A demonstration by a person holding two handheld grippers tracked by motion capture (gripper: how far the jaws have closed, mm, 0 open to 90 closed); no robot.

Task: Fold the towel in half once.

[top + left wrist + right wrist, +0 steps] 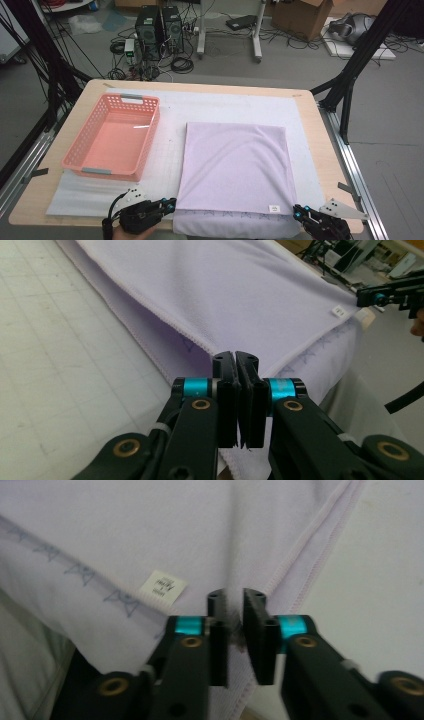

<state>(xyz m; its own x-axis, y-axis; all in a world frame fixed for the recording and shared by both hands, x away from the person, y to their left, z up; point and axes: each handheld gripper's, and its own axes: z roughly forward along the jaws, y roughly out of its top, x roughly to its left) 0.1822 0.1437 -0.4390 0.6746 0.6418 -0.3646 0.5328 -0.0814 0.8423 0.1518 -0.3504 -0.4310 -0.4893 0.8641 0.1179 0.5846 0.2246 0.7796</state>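
The folded lilac cloth [232, 167] lies flat on the white mat [170, 107] covering the tabletop [95, 87], its near edge hanging over the front. My left tool [173, 202] sits at the near left corner, jaws almost together with nothing visibly between the tips. My right tool [295, 212] is at the near right corner by the small label [273, 208], jaws narrowly apart; that view is blurred, so possibly fabric passes between them. A pink basket [114, 136] stands left, well apart.
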